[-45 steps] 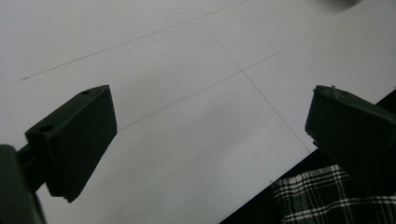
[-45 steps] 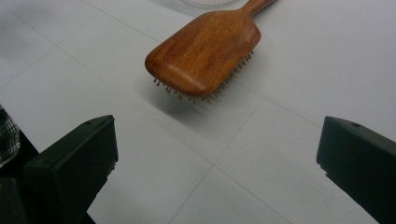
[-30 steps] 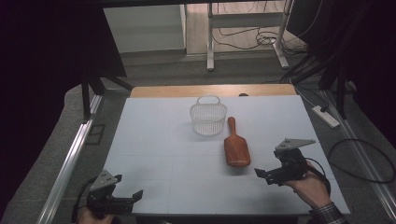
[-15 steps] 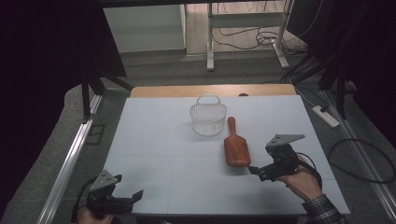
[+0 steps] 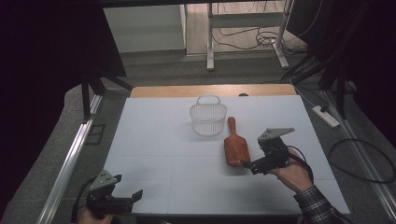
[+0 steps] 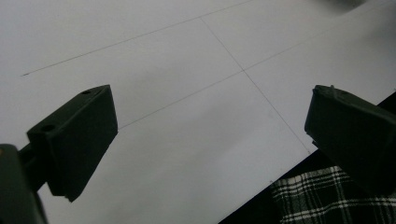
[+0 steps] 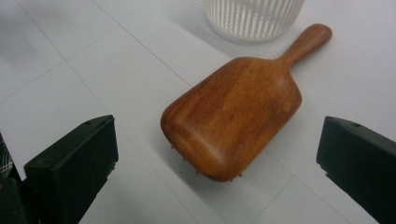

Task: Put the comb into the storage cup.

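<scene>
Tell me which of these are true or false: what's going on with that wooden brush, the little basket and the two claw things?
1. The wooden hairbrush lies back up, bristles down. True.
2. The right gripper is clamped on the brush. False: its jaws stand wide open just short of the brush's head, not touching it.
3. The brush sits inside the white basket. False: it lies on the table beside the basket, its handle pointing toward it.
4. The left gripper is open near the table's front edge, holding nothing. True.
5. The basket lies tipped on its side. False: it stands upright.
</scene>
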The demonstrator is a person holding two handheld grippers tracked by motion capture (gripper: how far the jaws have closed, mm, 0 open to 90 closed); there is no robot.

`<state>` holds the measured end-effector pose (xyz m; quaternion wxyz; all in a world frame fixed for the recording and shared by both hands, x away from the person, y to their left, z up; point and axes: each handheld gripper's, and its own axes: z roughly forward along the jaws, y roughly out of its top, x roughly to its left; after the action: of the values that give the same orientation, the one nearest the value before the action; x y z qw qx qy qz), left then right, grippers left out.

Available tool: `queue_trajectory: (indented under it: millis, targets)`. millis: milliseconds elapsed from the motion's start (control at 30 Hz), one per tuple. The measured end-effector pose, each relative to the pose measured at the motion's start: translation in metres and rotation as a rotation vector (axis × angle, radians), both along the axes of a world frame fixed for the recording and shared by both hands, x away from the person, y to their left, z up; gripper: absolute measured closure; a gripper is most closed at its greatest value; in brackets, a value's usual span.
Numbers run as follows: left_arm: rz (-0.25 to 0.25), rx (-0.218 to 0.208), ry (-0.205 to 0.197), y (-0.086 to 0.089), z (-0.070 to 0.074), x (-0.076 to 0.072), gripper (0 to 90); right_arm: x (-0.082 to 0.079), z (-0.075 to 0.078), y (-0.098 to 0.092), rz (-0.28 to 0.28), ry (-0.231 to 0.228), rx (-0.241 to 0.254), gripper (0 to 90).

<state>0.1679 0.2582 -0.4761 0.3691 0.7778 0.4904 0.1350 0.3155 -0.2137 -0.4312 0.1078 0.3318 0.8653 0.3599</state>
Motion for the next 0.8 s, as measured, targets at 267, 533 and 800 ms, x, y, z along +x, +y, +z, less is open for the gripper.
queue_trajectory:
  millis: [267,533,800]
  targets:
    - [-0.005,-0.003,-0.001,0.001,0.000,0.000,2.8,0.011,-0.003,0.009,0.000,0.017,-0.018,0.0]
    - [-0.003,-0.011,-0.002,0.002,0.000,0.000,0.5,0.026,-0.006,0.020,0.011,0.044,-0.056,0.0]
    - [-0.002,-0.022,-0.005,0.002,0.000,-0.001,0.0,0.039,-0.011,0.034,-0.011,0.052,-0.079,0.0]
